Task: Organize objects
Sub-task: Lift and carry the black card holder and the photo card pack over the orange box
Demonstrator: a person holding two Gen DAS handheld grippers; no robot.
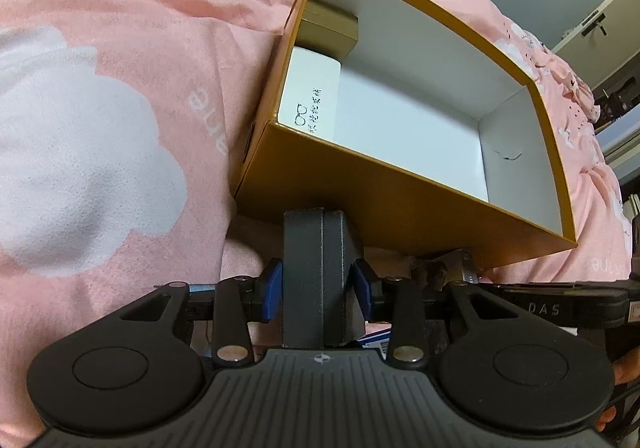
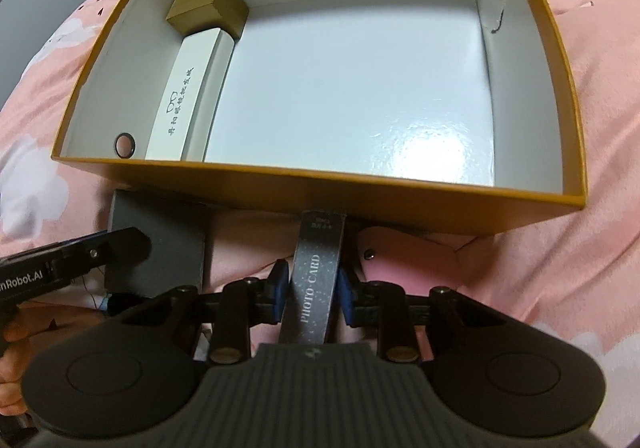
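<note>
Left gripper (image 1: 314,284) clamps grey box (image 1: 314,268), right gripper (image 2: 310,288) card pack (image 2: 314,280), beside orange box's rim (image 2: 320,174).

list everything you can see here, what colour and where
open box: 1, mustard outside, white inside, on the bedding
gold box: 1, gold, far left corner inside the open box
white case: 1, white with a glasses logo, along the left inner wall, in front of the gold box
dark grey box: 1, dark grey, outside the open box, clamped in the left tongs
photo card pack: 1, dark speckled with "PHOTO CARD" lettering, outside the open box, clamped in the right tongs
pink pouch: 1, pink, on the bedding by the open box's near wall
bedding: 1, pink with white clouds, under everything
left tongs: 1, black with blue pads
right tongs: 1, black with blue pads
hand: 1, at the left edge of the right wrist view
</note>
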